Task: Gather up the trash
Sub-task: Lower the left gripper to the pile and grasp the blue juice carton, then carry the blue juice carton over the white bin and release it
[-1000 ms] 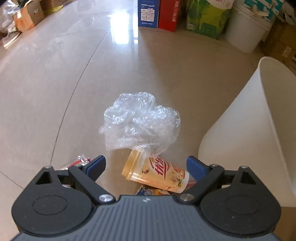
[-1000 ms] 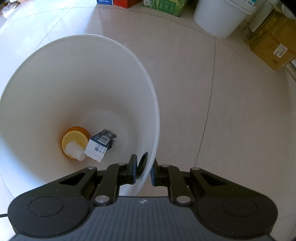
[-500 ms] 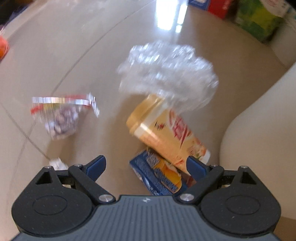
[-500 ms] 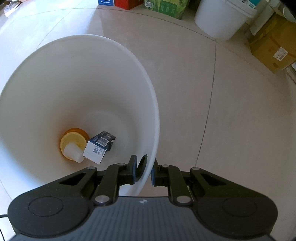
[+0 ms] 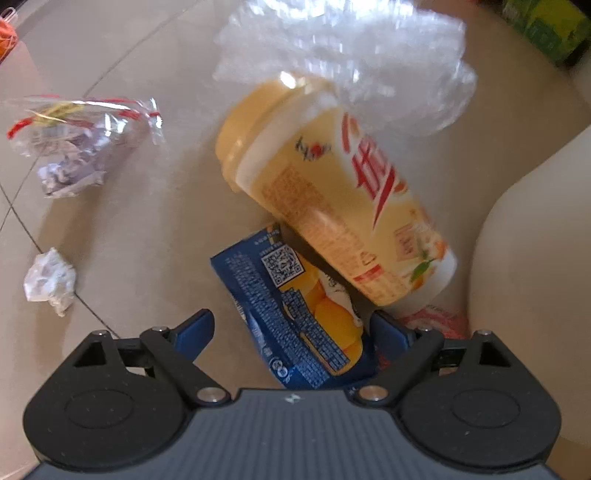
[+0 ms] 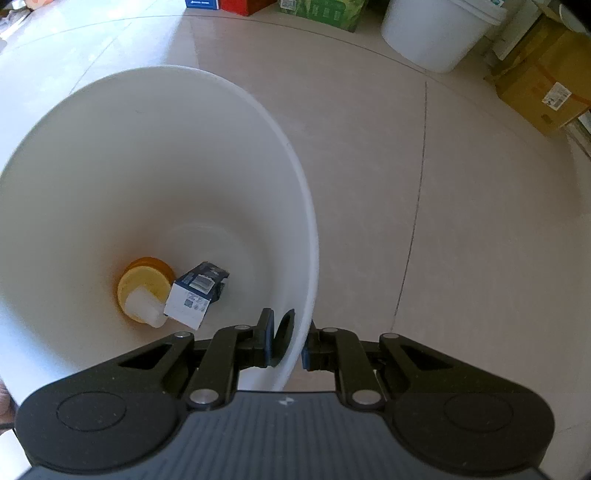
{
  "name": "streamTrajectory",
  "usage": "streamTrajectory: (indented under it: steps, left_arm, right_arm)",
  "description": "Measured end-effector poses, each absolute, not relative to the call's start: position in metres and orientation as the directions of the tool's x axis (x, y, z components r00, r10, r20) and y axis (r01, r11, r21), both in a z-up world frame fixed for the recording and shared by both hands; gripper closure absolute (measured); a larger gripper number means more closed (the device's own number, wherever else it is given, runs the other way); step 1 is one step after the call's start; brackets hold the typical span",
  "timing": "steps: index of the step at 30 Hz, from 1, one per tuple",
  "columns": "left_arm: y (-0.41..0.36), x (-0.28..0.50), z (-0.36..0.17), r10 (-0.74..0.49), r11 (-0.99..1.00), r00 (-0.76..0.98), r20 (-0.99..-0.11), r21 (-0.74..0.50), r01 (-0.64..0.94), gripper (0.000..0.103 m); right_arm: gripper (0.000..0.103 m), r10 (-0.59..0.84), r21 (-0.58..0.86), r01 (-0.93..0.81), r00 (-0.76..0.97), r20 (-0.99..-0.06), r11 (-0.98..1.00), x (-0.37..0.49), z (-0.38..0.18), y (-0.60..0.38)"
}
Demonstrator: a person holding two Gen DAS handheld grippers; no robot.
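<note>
The left claw [image 5: 291,326] is closing, pads not yet pressing the blue carton [image 5: 295,317] between them. The right claw [image 6: 286,341] pinches the white bin's [image 6: 306,206] rim.

A storeroom-like corner of a home: glossy beige floor tiles [image 6: 461,192], with cardboard boxes [image 6: 543,92], a white plastic bucket [image 6: 439,33] and coloured cartons [image 6: 321,9] stacked far ahead of the jaws.
</note>
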State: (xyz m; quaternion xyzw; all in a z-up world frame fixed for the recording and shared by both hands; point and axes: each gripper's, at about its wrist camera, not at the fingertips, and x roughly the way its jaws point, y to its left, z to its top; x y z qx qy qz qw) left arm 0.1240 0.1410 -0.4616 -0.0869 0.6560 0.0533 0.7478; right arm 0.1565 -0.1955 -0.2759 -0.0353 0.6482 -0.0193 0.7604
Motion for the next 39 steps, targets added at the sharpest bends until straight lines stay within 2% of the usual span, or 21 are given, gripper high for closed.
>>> streamTrajectory:
  steps: [4, 8, 12, 19, 26, 39]
  left_arm:
    - [0.149, 0.119, -0.464, -0.022, 0.980, 0.130, -0.991, -0.047, -0.196, 0.012]
    - [0.162, 0.106, -0.463, 0.052, 0.986, 0.140, -0.989, 0.028, -0.166, 0.012]
    - [0.171, 0.106, -0.465, 0.103, 0.975, 0.151, -0.983, 0.069, -0.212, 0.012]
    - [0.173, 0.123, -0.461, 0.118, 0.942, 0.175, -0.977, 0.055, -0.330, 0.037]
    - [0.179, 0.131, -0.453, 0.124, 0.944, 0.168, -0.978, 0.064, -0.325, 0.038]
    - [0.175, 0.128, -0.378, 0.120, 0.976, 0.153, -0.981, 0.088, -0.197, 0.040]
  right_arm:
    - [0.086, -0.090, -0.090, 0.004, 0.159, -0.983, 0.996, 0.156, -0.276, -0.193]
    - [0.086, -0.104, -0.105, 0.000, 0.153, -0.983, 0.994, 0.156, -0.276, -0.188]
    - [0.085, -0.116, -0.118, -0.007, 0.153, -0.981, 0.993, 0.157, -0.277, -0.184]
    - [0.085, -0.123, -0.126, -0.009, 0.163, -0.979, 0.992, 0.154, -0.278, -0.181]
    - [0.085, -0.116, -0.120, -0.015, 0.161, -0.980, 0.993, 0.155, -0.276, -0.182]
    - [0.085, -0.101, -0.106, -0.018, 0.161, -0.982, 0.994, 0.155, -0.274, -0.187]
